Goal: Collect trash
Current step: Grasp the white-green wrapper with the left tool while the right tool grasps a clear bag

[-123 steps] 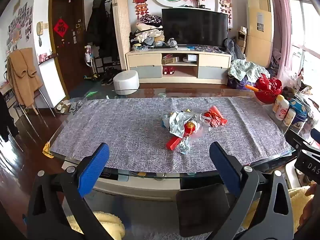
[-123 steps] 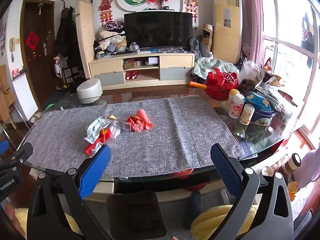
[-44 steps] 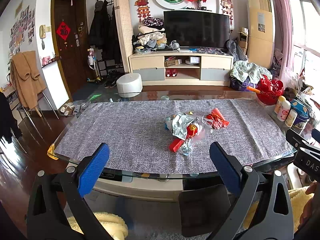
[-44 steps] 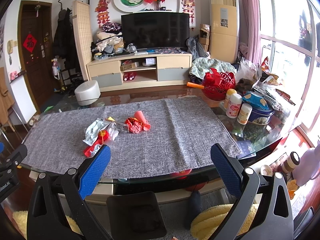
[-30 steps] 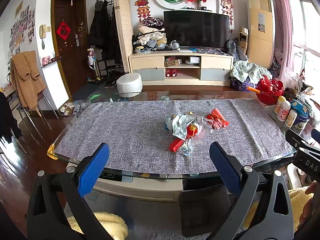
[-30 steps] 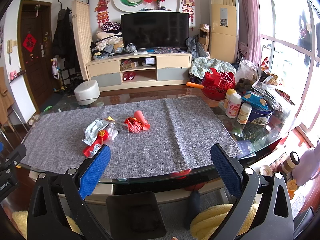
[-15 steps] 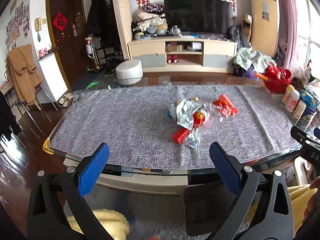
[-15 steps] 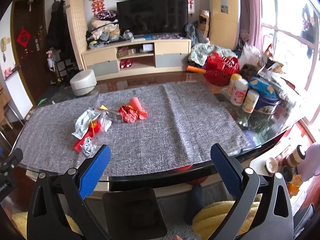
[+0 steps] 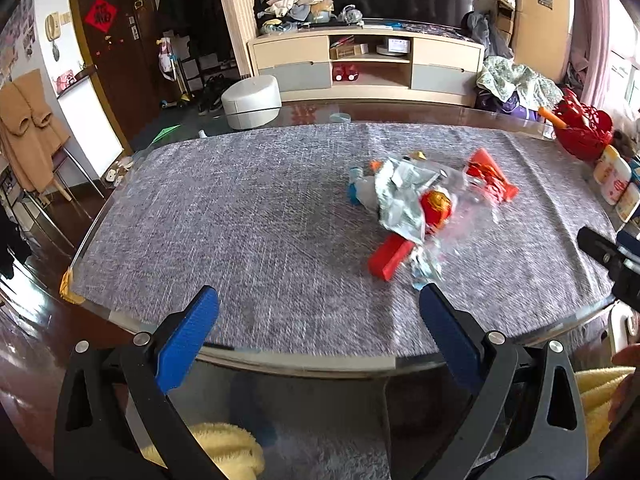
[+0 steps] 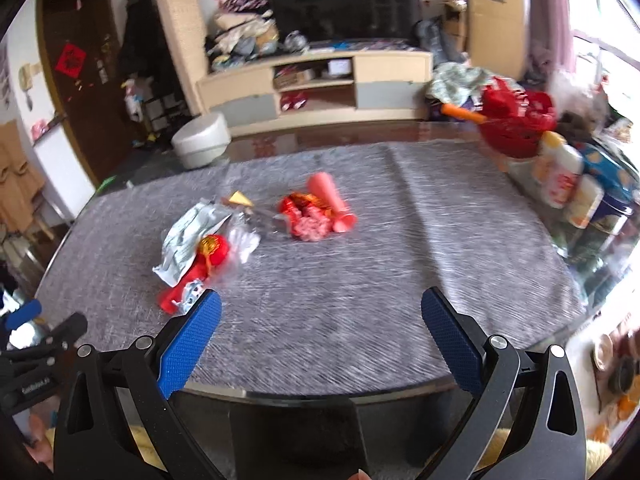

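A heap of trash lies mid-table on the grey cloth [image 9: 240, 208]: a crumpled silver wrapper [image 9: 400, 196], a red block [image 9: 390, 258], a red-gold ball [image 9: 438, 204] and a red crumpled wrapper with an orange cone [image 9: 490, 176]. In the right wrist view the silver wrapper [image 10: 192, 232], the red wrapper [image 10: 308, 216] and the cone [image 10: 332, 200] lie ahead. My left gripper [image 9: 318, 328] is open and empty, over the table's near edge, short of the heap. My right gripper [image 10: 320, 332] is open and empty, also at the near edge.
Bottles and a tin [image 10: 568, 184] and a red basket [image 10: 516, 120] stand at the table's right end. The glass table edge [image 9: 304, 360] lies just under both grippers. A white stool [image 9: 250, 100] and a TV cabinet [image 9: 368, 60] are beyond the table.
Both grippers have moved forward and tilted down toward the table; the trash heap looks larger and nearer. Both stay open and empty.
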`<state>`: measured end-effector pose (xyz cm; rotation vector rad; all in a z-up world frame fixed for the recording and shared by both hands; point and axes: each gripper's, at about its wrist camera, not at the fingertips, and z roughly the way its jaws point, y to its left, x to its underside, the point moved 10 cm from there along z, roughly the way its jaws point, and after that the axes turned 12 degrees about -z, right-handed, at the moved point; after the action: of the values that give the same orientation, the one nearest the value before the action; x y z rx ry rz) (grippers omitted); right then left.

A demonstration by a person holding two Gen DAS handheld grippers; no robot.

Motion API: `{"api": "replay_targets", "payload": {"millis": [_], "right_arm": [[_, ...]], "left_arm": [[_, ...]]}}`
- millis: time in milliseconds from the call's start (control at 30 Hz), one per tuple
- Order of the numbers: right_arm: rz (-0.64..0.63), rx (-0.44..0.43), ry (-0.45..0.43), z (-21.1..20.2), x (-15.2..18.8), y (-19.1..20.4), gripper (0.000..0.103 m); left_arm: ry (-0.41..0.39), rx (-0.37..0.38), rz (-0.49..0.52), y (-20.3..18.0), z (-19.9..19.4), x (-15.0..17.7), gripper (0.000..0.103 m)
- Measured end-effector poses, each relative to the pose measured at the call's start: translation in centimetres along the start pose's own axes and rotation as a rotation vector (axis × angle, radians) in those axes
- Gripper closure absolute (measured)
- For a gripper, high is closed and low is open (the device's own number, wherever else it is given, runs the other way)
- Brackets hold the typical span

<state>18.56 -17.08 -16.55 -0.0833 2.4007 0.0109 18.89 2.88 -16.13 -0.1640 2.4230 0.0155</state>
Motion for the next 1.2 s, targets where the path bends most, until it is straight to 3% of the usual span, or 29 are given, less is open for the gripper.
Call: {"api": "replay_targets", "payload": {"millis": [167,267,467,733,900,967,1100,1200], "right_arm": [[-0.028,-0.039,0.05,2.9,-0.7,1.7,0.003],[-0.008,-0.115,0.07,4.4,-0.9,2.9,0.003],[-0.01,-0.219,0.131,7.3,-0.7,5.1,0.036],[-0.01,-0.278,0.157,9.8,-0.8,6.2,0.056],[-0.02,-0.293,0.146,10.4,-1.4,6.4,0.08],[-0.021,-0.292,0.14,10.4,-1.7,6.0,0.083],[-0.022,-0.284,0.122,10.1,-2.1,5.2,0.088],[-0.033,-0.262,0.102,9.8,-2.6,4.4,0.093]], "left_arm": [[0.004,0.018,0.011,-0.2,2.1,-1.9,0.008],[0.01,0.044,0.027,-0.9,3.3,-2.9,0.008],[0.035,0.071,0.062,-2.2,5.4,-3.9,0.01],[0.1,0.126,0.087,-3.7,8.0,-3.8,0.018],[0.157,0.165,0.108,-5.6,10.4,-3.0,0.025],[0.169,0.18,0.107,-6.1,11.2,-2.9,0.033],[0.185,0.189,0.115,-7.1,12.3,-2.9,0.038],[0.204,0.208,0.122,-7.9,12.9,-2.6,0.05]]}}
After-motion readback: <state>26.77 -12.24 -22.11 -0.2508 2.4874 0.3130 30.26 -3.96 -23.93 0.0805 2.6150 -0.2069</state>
